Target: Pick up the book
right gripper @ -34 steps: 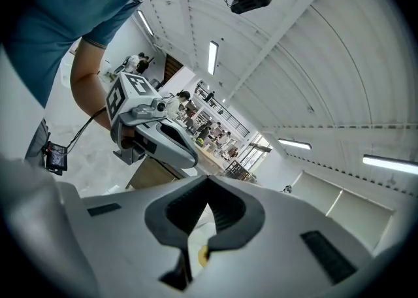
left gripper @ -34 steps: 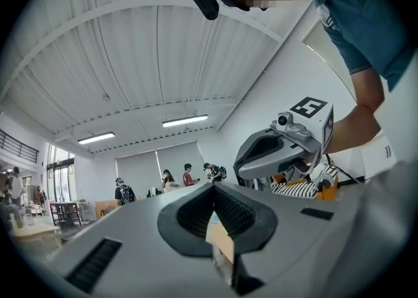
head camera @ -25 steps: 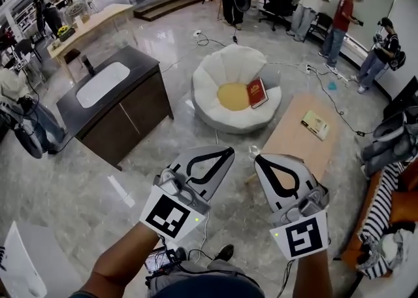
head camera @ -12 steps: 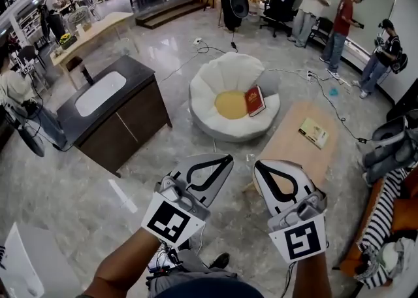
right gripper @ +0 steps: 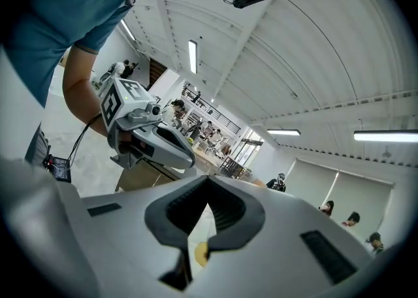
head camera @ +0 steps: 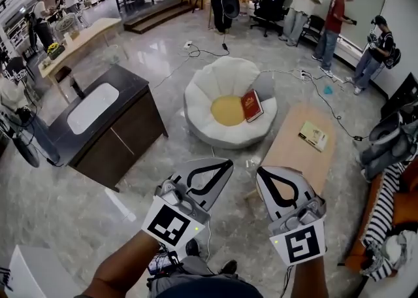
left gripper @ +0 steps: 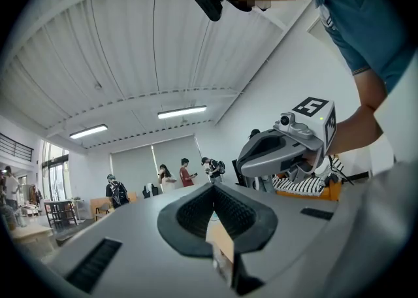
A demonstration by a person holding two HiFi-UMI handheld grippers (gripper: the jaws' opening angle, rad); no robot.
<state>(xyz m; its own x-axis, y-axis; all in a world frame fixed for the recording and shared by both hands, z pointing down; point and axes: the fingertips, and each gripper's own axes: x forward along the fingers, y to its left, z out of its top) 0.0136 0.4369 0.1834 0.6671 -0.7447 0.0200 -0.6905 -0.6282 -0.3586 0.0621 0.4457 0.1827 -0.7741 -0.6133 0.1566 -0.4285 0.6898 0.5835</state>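
Note:
A red book [head camera: 251,105] lies on the right side of a white beanbag chair [head camera: 208,91] with a yellow cushion, well ahead of both grippers. A second, pale yellow book [head camera: 313,136] rests on a low wooden table [head camera: 287,149] to the right. My left gripper [head camera: 224,164] and right gripper [head camera: 262,174] are held side by side in front of me, both shut with nothing in them and pointing roughly level toward the beanbag. In the left gripper view the jaws [left gripper: 212,191] meet at the tips. The right gripper view shows its jaws [right gripper: 208,183] closed too.
A dark cabinet with a white sink [head camera: 98,110] stands to the left. Cables [head camera: 287,71] trail over the glossy floor behind the beanbag. Several people [head camera: 333,19] stand at the back. A sofa with striped cloth [head camera: 382,205] is at the right edge.
The beanbag, the table and the cabinet have slid slightly down and left in the head view as I move toward them. Both grippers keep their shut pose side by side.

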